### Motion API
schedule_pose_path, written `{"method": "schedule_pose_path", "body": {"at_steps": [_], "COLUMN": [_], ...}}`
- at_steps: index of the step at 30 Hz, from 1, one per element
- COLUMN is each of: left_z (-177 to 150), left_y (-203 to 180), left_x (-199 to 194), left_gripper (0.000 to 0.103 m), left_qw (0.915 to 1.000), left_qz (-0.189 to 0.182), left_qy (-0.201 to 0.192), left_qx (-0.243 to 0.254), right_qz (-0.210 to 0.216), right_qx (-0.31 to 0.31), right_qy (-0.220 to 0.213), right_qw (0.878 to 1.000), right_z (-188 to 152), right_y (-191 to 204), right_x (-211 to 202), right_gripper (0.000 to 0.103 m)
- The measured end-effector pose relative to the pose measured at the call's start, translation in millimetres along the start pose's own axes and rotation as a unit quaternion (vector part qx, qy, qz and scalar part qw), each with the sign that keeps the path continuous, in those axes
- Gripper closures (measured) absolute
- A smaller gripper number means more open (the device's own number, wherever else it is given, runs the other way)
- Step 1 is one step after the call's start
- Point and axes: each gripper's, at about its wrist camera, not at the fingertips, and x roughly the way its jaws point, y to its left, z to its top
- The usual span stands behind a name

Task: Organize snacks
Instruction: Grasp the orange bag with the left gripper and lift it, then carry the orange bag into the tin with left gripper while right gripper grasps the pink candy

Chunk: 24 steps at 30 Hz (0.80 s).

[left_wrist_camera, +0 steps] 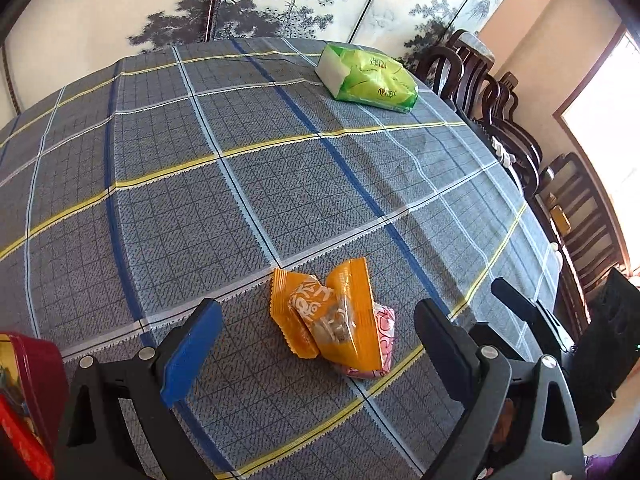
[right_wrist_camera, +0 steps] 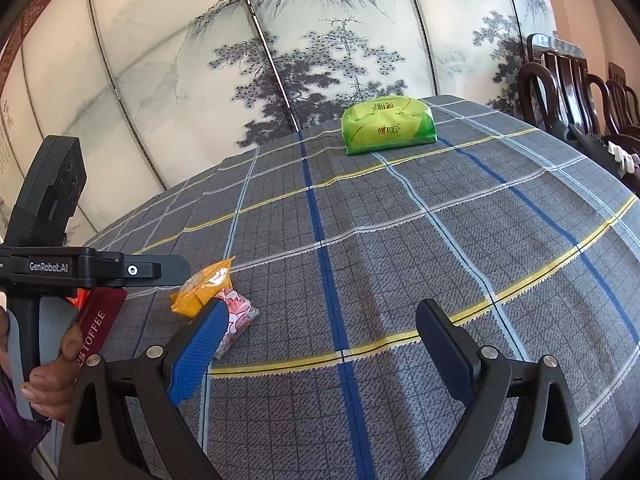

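Note:
Two orange snack packets (left_wrist_camera: pixel 320 312) lie in a small heap on the checked tablecloth (left_wrist_camera: pixel 240 184), partly on top of a pink wrapped snack (left_wrist_camera: pixel 385 332). My left gripper (left_wrist_camera: pixel 320 346) hovers over the heap, open, with the snacks lying between and just ahead of its pads, untouched. A red toffee tin (left_wrist_camera: pixel 24 392) shows at the lower left edge. In the right wrist view my right gripper (right_wrist_camera: pixel 320 344) is open over bare cloth, with the orange packets (right_wrist_camera: pixel 204 286) and pink snack (right_wrist_camera: pixel 242 316) just past its left pad. The red tin (right_wrist_camera: pixel 98 318) sits behind the left gripper's black body (right_wrist_camera: pixel 48 268).
A green tissue pack (right_wrist_camera: pixel 388 126) rests at the far side of the table. Dark wooden chairs (left_wrist_camera: pixel 520 132) line the right edge. A painted folding screen (right_wrist_camera: pixel 280 60) stands behind the table. A person's hand (right_wrist_camera: pixel 48 384) grips the left handle.

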Motion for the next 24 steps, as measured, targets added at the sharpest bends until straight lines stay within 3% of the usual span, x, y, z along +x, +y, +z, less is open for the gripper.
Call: {"method": "schedule_pose_path", "body": {"at_steps": [5, 7, 8, 9, 10, 15, 20, 24], "left_z": [6.2, 3.7, 1.2, -0.3, -1.5, -18.9, -56.8, -81.0], "left_y": [9.2, 10.8, 10.9, 13.5, 17.2, 29.0, 24.0, 17.2], "left_x": [23.0, 28.6, 26.7, 24.5, 24.7, 6.9, -36.9, -56.2], "left_gripper": [0.01, 0.019, 0.026, 0.054, 0.07, 0.075, 0.075, 0.075], "left_qw": [0.9991, 0.9988, 0.9991, 0.9996, 0.9991, 0.9959, 0.991, 0.9889], "left_qz": [0.028, 0.034, 0.034, 0.017, 0.021, 0.058, 0.07, 0.078], "left_qy": [0.025, 0.032, 0.022, 0.017, 0.024, -0.003, -0.046, -0.049], "left_qx": [-0.019, -0.014, -0.011, -0.016, -0.027, -0.07, -0.105, -0.117], "right_qz": [0.003, 0.004, 0.004, 0.004, 0.006, 0.005, 0.015, 0.033], "right_qx": [0.001, 0.002, 0.003, 0.004, 0.005, 0.006, 0.007, -0.019], "right_qy": [0.001, 0.001, 0.001, 0.002, 0.002, 0.006, 0.018, 0.026], "right_qw": [1.0, 1.0, 1.0, 1.0, 1.0, 1.0, 1.0, 0.999], "right_z": [0.1, 0.1, 0.0, 0.0, 0.4, 0.4, 0.3, -0.9], "right_y": [0.2, 0.6, 0.6, 0.6, 0.1, 1.0, 1.0, 12.1], "right_x": [1.0, 1.4, 1.6, 1.9, 1.8, 4.3, 9.2, 10.9], "right_gripper": [0.009, 0.009, 0.009, 0.009, 0.009, 0.009, 0.009, 0.009]}}
